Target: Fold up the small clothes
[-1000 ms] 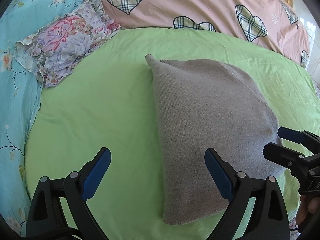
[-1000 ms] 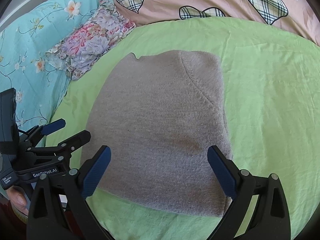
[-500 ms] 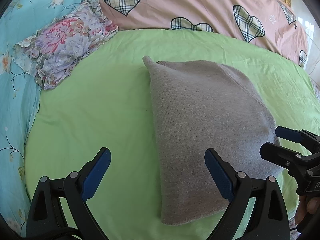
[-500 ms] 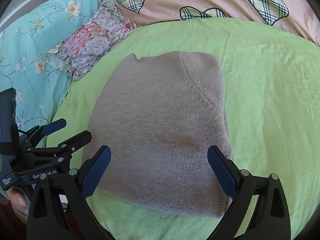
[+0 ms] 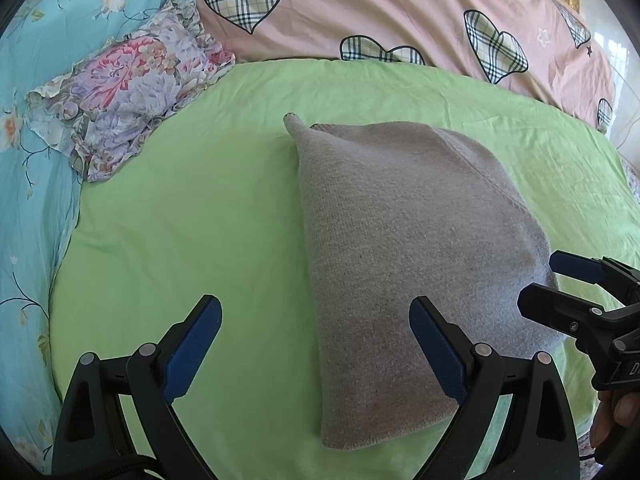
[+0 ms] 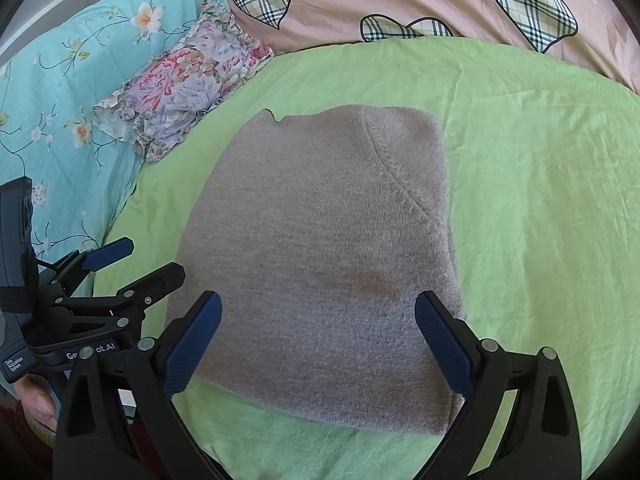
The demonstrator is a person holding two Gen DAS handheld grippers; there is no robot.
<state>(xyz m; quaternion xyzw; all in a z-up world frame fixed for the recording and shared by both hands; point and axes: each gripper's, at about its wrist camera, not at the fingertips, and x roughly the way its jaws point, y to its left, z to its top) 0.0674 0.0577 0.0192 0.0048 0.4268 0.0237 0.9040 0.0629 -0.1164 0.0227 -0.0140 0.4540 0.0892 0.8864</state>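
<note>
"Data Acquisition System" label (image 6: 13, 364) — left gripper (image 6: 132, 260)

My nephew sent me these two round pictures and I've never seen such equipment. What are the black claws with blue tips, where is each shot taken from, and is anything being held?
The claws are hand-held grippers; a person carries one in each hand. Each has a wide-angle camera looking along its fingers. One picture comes from the left gripper, the other from the right gripper. Each gripper also shows at the edge of the other's picture. On the green sheet lies a folded grey knit garment, with a floral cloth beyond. Both grippers are open and hold nothing.
</note>
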